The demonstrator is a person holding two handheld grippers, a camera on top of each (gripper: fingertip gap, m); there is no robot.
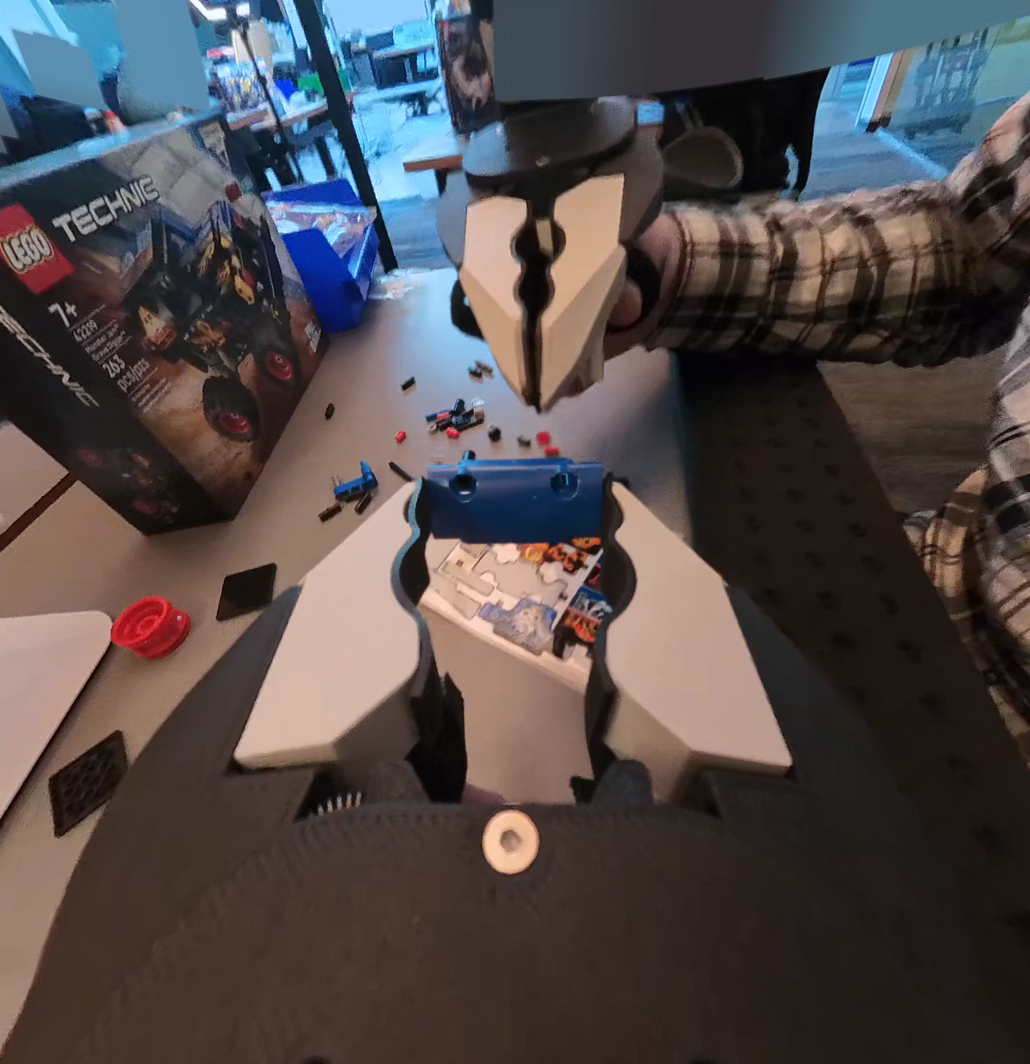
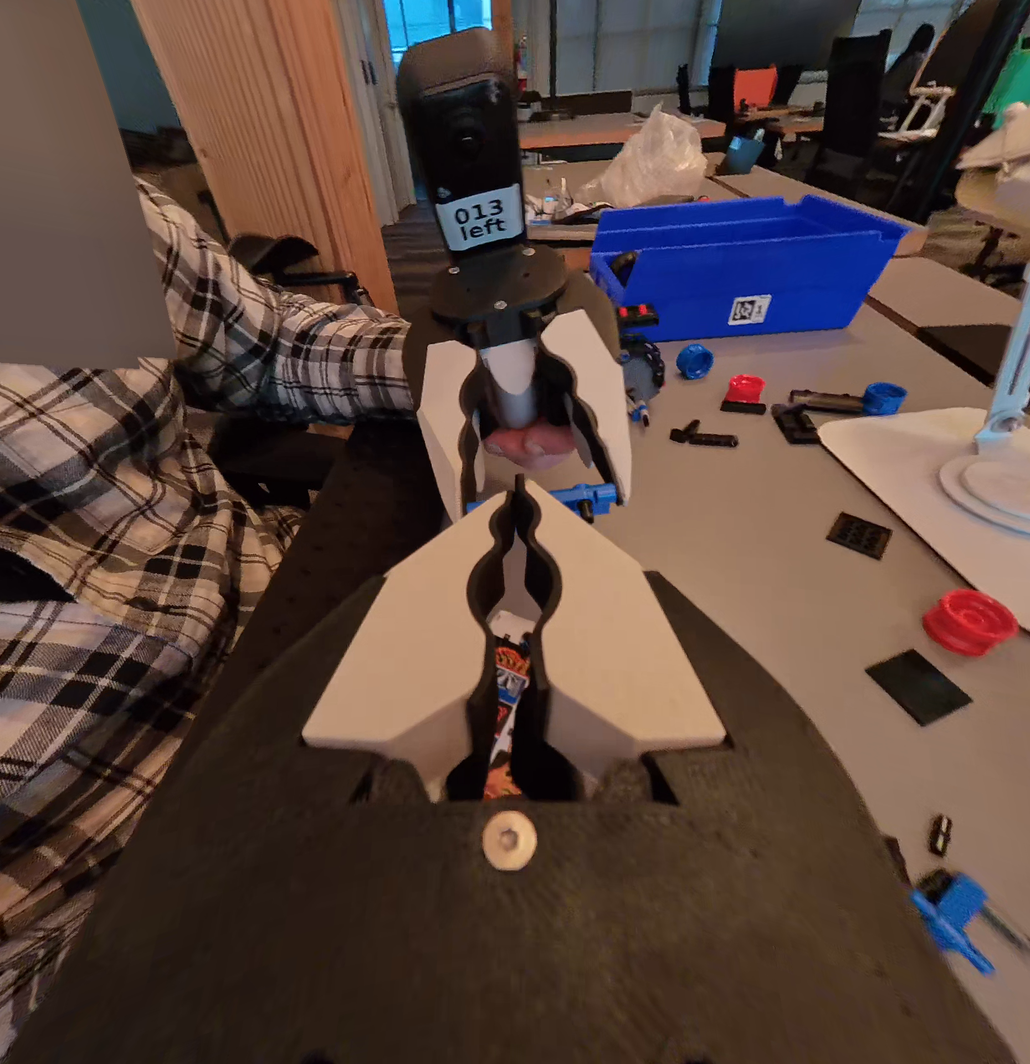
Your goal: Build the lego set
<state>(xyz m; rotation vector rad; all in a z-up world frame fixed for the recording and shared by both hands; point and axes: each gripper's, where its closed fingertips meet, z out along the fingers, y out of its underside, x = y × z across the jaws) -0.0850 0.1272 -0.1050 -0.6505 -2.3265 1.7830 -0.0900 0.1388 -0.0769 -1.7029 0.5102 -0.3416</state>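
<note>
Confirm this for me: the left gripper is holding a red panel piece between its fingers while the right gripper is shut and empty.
Wrong on the colour. The panel piece clamped in the left gripper is blue, not red, as the left wrist view shows plainly. The rest holds: the right gripper is shut with nothing visible between its fingers.

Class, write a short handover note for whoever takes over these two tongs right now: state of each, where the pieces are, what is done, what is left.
Left tongs: shut on the blue panel piece, held above the sticker sheet.
Right tongs: shut, nothing visibly between the tips, facing the left ones just beyond the blue piece.
Loose small parts are scattered on the table; a red wheel hub lies to the left, near the set's box; a blue bin stands farther back.
Done: little assembled, as far as visible.
Left: most of the build.
</note>
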